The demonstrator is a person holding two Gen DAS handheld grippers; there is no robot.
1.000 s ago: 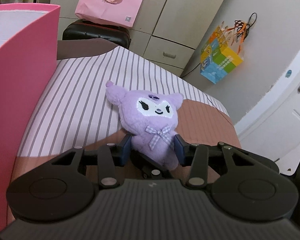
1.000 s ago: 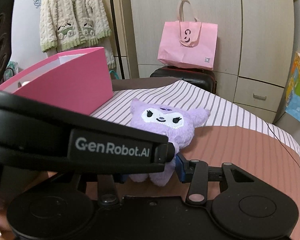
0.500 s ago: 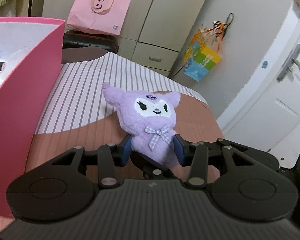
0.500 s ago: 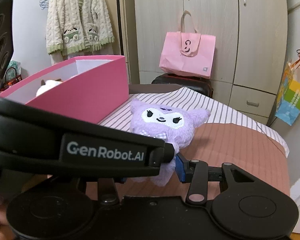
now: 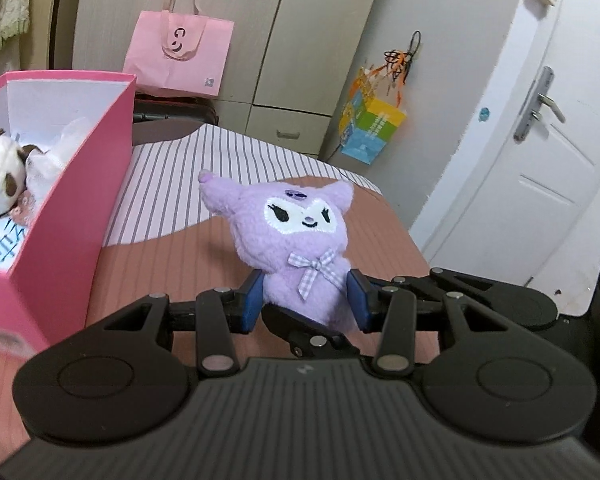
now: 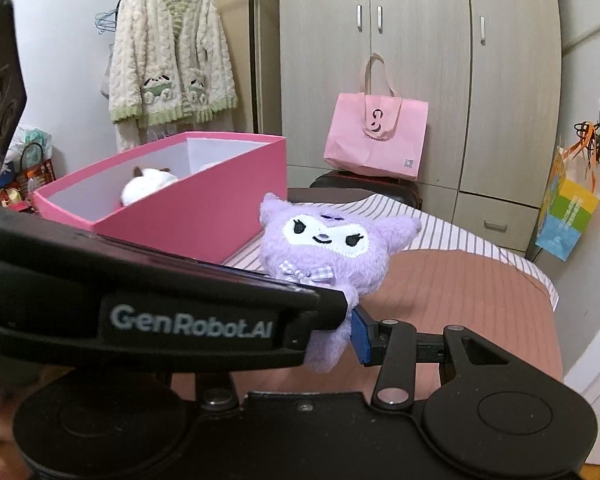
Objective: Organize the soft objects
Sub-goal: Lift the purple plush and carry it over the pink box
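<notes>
Lying under everything: bed (image 5: 172, 264), striped sheet and brown cover. Standing at its left: pink box (image 5: 80, 216), top open, already holding white plush toys (image 5: 4, 176). Hanging above the brown cover, right of the box: purple plush (image 5: 300, 236), white face, gingham bow, ears spread. Pinching its lower body from both sides: left gripper (image 5: 306, 300). Pinching the same toy: right gripper (image 6: 340, 336), left finger hidden behind the other tool's body, blue pad pressing the foot. Lying bare toward the bed's right edge: brown cover.
</notes>
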